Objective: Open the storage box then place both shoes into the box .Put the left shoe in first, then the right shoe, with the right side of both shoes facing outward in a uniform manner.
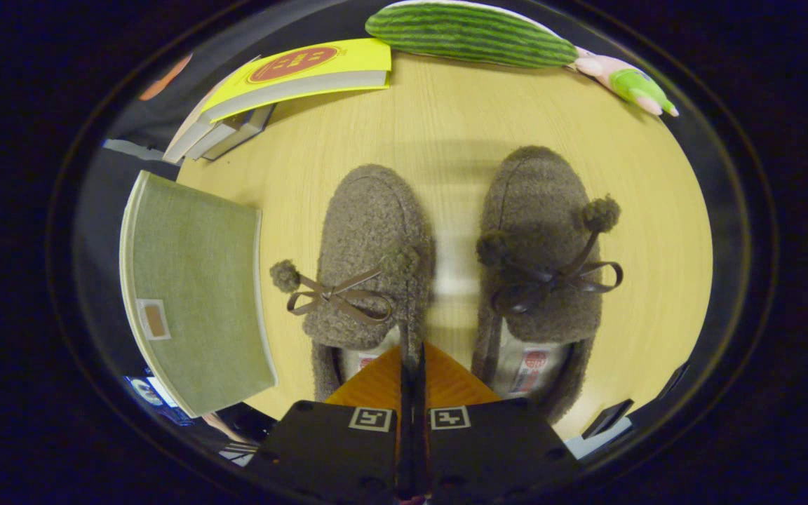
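Two fuzzy brown slippers with pom-pom laces stand side by side on the wooden table (446, 126), toes pointing away from me. My gripper (412, 354) is shut on the left shoe (369, 231). Its fingertips meet over the inner rim of the shoe's opening, and a strip of fuzzy rim runs down between them. The right shoe (541, 224) sits just right of the fingers, apart from them. The green fabric storage box (197, 301) lies to the left of the left shoe, its flat green face with a small tag toward me. I cannot tell whether it is open.
A stack of books (285, 84) with a yellow cover lies beyond the box. A green striped plush (470, 31) and a pink and green toy (625, 81) sit at the table's far edge. Bare table shows between and beyond the shoes.
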